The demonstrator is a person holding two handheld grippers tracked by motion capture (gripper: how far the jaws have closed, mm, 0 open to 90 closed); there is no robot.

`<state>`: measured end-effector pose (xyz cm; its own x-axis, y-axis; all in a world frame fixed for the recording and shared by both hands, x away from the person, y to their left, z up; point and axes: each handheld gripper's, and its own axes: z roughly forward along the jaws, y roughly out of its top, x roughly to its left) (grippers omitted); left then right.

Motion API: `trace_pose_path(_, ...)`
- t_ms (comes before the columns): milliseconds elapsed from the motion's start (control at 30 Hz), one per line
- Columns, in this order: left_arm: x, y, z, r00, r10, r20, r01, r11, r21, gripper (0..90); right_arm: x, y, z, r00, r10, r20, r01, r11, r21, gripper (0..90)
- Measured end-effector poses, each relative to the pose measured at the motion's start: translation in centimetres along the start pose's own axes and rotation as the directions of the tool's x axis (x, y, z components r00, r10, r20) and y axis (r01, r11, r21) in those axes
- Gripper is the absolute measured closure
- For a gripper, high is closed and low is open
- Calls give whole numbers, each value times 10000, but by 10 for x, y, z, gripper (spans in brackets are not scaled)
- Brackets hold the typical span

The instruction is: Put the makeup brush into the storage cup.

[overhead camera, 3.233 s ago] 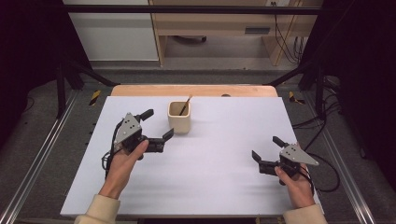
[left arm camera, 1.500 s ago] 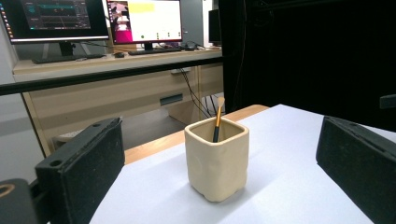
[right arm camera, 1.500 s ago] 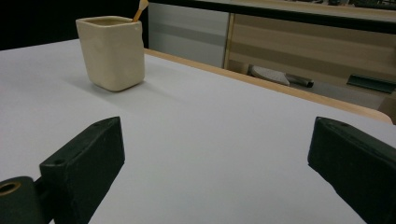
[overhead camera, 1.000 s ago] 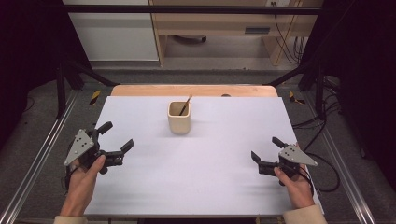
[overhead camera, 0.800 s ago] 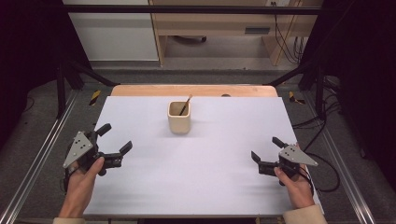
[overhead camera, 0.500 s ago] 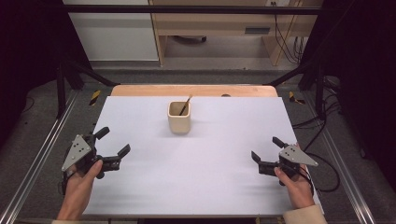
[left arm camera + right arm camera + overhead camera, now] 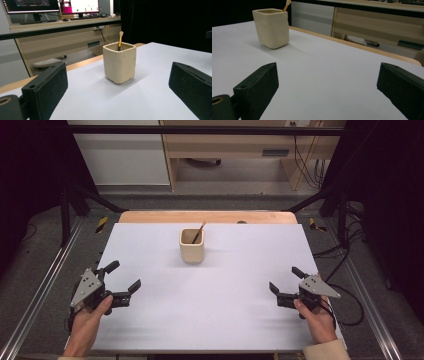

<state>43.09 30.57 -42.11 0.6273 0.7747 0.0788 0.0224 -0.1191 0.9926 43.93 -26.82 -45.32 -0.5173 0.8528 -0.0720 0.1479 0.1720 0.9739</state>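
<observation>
left gripper fingers wide; right gripper fingers wide | left gripper view: monitors behind cup

Even overhead light is brightening the white table, while the frame's left and right edges are falling into darkness. The cup is casting a soft shadow. Near jaws are blurring slightly.

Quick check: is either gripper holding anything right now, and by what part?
Nothing is held. The left gripper and right gripper are both open with bare table between their fingers. The cream square ceramic cup with its wooden brush stands untouched.
</observation>
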Motion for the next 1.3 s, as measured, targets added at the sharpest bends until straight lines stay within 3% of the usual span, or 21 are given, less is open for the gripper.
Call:
trace_pose_path(800, -10, -19, -1, 9981, 408, 464, -430, 9979, 492, 17, 1, 0, -1, 10000, -12, -76, 11, 10000, -59, 41)
trace_pose_path(1067, -12, -25, -12, 9976, 534, 442, -546, 9982, 254, 19, 2, 0, -4, 9998, -13, -209, 7, 9997, -247, 42)
trace_pose_path(1300, -9, -21, -23, 9994, 175, 297, -161, 9989, -440, 19, -1, -1, -10, 9997, 134, -206, -142, 9991, -402, 42)
